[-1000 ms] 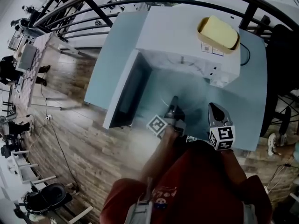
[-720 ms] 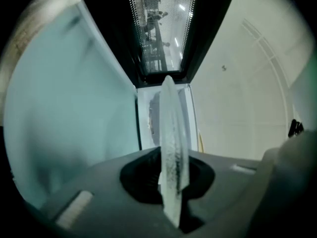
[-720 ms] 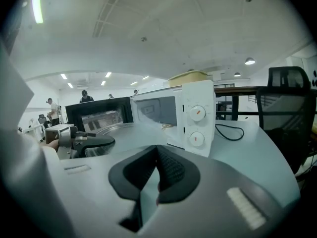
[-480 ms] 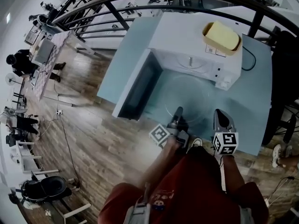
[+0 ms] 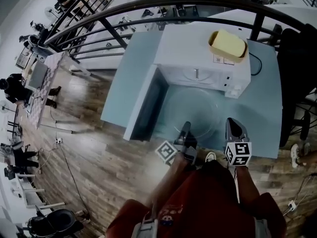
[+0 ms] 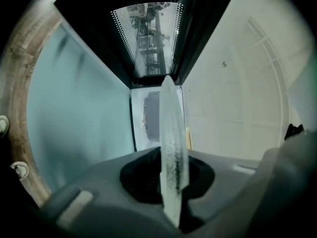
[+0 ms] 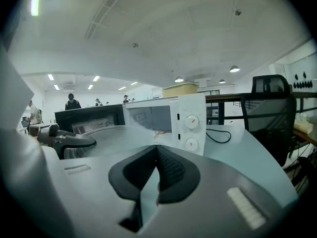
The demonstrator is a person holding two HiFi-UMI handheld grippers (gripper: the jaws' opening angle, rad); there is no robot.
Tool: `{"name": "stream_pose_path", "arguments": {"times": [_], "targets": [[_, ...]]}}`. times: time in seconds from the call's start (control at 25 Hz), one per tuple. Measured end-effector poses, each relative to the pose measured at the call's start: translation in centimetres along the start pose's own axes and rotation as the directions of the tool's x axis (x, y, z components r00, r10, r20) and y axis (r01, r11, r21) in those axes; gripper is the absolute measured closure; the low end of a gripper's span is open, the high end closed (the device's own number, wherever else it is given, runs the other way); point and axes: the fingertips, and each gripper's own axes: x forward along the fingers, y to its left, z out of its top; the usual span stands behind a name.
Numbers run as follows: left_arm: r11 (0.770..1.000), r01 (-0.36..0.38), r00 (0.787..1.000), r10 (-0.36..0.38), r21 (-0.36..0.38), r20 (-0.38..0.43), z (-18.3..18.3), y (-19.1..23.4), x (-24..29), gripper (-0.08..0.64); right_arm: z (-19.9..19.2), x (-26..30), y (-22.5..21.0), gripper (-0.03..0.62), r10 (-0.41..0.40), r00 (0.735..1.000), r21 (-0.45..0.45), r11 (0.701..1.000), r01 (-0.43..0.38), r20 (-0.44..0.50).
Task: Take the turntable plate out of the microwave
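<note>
**A:** Where is the turntable plate point(image 5: 193, 114) relative to the grippers?

**B:** It is outside the microwave point(image 5: 198, 51), over the table point(image 5: 124, 78) and in front of the open door point(image 5: 143, 108). Its near rim sits between the jaws of the left gripper point(image 5: 184, 129). The right gripper point(image 5: 233, 126) is near the plate's right side, not on it.

**A:** How many of each thing?

**B:** One glass plate, one microwave with two knobs point(image 7: 191, 122), one yellow container point(image 5: 227, 43) on top of it, and two grippers.

**A:** And the jaws?

**B:** The left pair is nearly closed and pinches the plate's edge. The right pair is pressed together with nothing between the pads.
</note>
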Motion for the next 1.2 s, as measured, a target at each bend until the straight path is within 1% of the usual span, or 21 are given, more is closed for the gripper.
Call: {"name": "stream_pose_path", "arguments": {"times": [0.12,0.28,0.56,0.72,0.84,1.04,1.2], "targets": [[1.000,-0.004,0.999,0.004,0.019,-0.036,0.8,-0.5,-0.1,0.537,0.2,-0.2,0.7,0.594,-0.027,1.000,0.009,1.000,0.027,0.009],[1.000,0.007,0.998,-0.007,0.009,-0.061,1.3,-1.6,-0.2,0.537,0.5,-0.7,0.9,0.594,-0.062,0.998,0.019,0.998,0.061,0.020],[0.999,0.018,0.992,-0.012,0.046,-0.124,1.6,-3.5,0.0,0.537,2.3,-2.0,0.8,0.592,-0.109,0.992,0.017,0.994,0.109,0.057],[0.999,0.031,0.990,-0.027,0.031,-0.139,1.6,-4.7,0.1,0.537,3.2,-2.8,0.6,0.592,-0.133,0.988,0.021,0.991,0.132,0.077],[0.999,0.044,0.988,-0.039,0.026,-0.150,1.7,-5.2,0.0,0.537,3.6,-3.1,0.6,0.592,-0.141,0.986,0.020,0.990,0.140,0.089],[0.999,0.035,0.983,-0.031,0.015,-0.180,1.6,-5.7,-0.2,0.537,4.4,-3.3,0.9,0.594,-0.139,0.985,0.003,0.990,0.140,0.102],[0.999,0.047,0.983,-0.045,0.010,-0.178,1.6,-5.9,-0.5,0.536,4.8,-3.5,0.8,0.592,-0.138,0.984,-0.002,0.990,0.139,0.111]]}}
